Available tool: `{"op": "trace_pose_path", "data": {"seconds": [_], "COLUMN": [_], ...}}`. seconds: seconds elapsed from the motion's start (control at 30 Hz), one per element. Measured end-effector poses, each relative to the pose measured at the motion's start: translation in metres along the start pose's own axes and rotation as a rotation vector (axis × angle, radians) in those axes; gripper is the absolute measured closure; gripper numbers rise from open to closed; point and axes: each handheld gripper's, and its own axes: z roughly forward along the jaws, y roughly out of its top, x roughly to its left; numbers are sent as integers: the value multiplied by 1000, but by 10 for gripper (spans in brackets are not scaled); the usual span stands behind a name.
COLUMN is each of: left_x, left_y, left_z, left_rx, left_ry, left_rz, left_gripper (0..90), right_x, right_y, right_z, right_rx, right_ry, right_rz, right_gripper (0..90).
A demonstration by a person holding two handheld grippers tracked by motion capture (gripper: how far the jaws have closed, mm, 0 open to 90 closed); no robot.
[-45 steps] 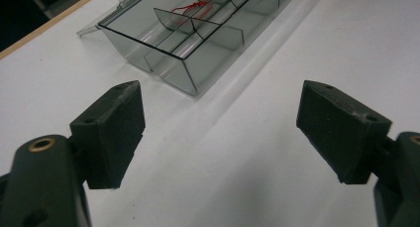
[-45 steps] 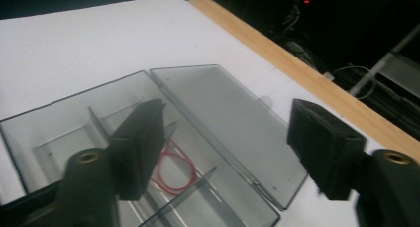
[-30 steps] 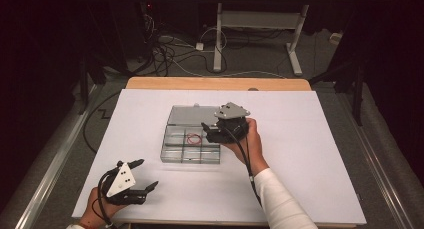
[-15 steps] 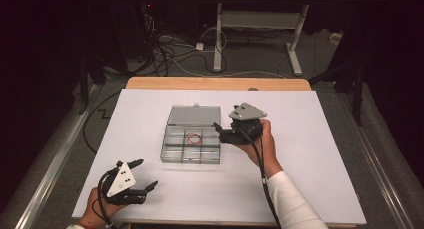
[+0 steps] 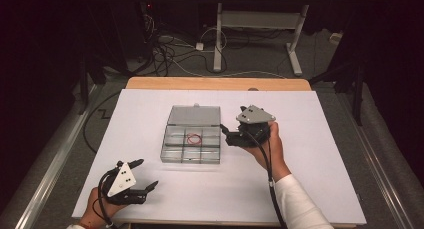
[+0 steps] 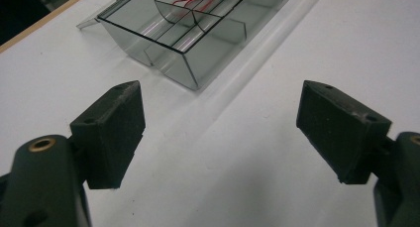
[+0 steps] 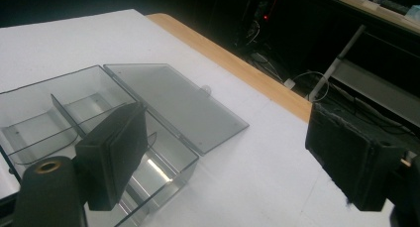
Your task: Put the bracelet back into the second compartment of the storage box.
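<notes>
The right gripper (image 5: 226,134), held in the person's right hand (image 5: 267,144), hovers just beside the right edge of the clear plastic compartment box (image 5: 191,144), its two black jaws spread wide with nothing between them. The left gripper (image 5: 145,176) sits at the near left of the table in the left hand (image 5: 102,206), well apart from the box, its jaws likewise spread and empty. The box lies near the middle of the table, divided by thin clear walls into several compartments, with its flat see-through lid (image 7: 173,100) folded open on the far side and lying on the surface. A thin red loop, perhaps a rubber band (image 5: 194,138), rests in a middle compartment. Everything stands on a white sheet (image 5: 310,179) that covers the table, whose light wooden edge (image 5: 215,83) shows at the far side. Beyond, the room is dark, with tangled cables (image 5: 170,44) on the floor and white table legs (image 5: 295,49).
</notes>
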Motion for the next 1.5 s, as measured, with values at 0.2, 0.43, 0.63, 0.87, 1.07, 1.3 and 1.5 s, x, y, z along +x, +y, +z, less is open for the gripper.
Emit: {"op": "trace_pose_path", "data": {"seconds": [0.2,0.43,0.63,0.87,1.07,1.3,1.5], "left_x": [0,-1,-1,-1,-2,-2,-3], "left_y": [1,1,1,1,2,2,2], "left_z": [1,2,2,2,1,1,1], "left_rx": [4,6,9,9,7,4,4], "left_ry": [0,2,5,5,6,9,9], "left_rz": [4,3,6,7,10,15,14], "left_gripper": [183,183,183,183,183,183,183], "right_x": [-6,-13,-17,-23,-23,-22,-18], "right_y": [-3,-7,-13,-21,-27,-34,-45], "right_z": [-10,-22,-31,-44,-58,-69,-75], "right_rx": [-9,-13,-6,-4,-5,-6,-6], "right_ry": [-11,-23,-28,-33,-32,-30,-32], "right_rz": [6,8,-5,-5,-19,-39,-42], "right_gripper": [174,173,173,172,170,170,167]}}
